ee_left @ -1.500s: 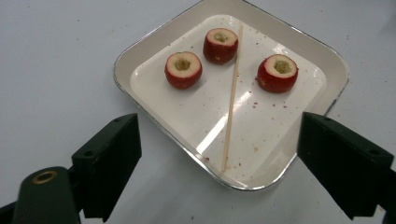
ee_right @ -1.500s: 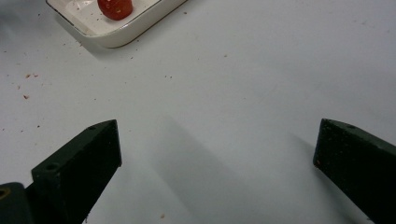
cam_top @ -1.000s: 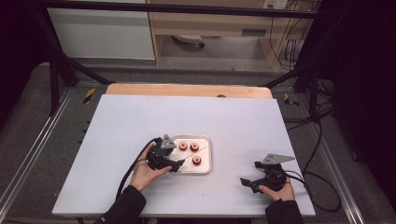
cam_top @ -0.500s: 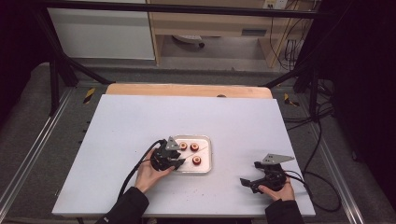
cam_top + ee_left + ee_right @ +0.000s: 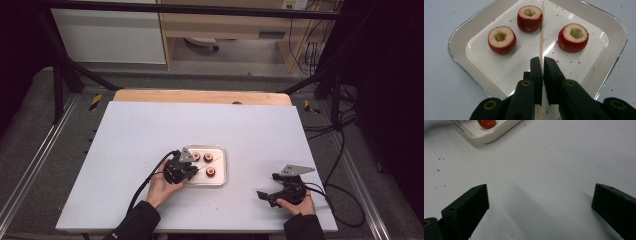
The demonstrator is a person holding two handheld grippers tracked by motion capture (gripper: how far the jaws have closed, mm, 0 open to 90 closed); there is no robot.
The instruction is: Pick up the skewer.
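Observation:
A white tray [image 5: 461, 32] holds three red cored fruits [image 5: 501, 39], [image 5: 529, 18], [image 5: 573, 37], with a thin wooden skewer [image 5: 541, 32] lying between them. My left gripper [image 5: 542, 62] has just been closing and is now shut on the near end of the skewer, which runs away from the jaws past the middle fruit. In the high view the left gripper [image 5: 192, 170] sits at the left side of the tray [image 5: 224, 165]. My right gripper [image 5: 269, 186] rests on the table to the right of the tray. Its jaws [image 5: 540, 195] stand wide open with nothing between them.
The white table top [image 5: 150, 130] extends around the tray, with a wooden strip [image 5: 200, 96] along its far edge. A tray corner [image 5: 486, 137] with one fruit shows at the top left of the right gripper view. Red crumbs speckle the table.
The left gripper has shifted slightly right, over the tray's left side, and its jaws have closed on the skewer. The right gripper has stayed put.

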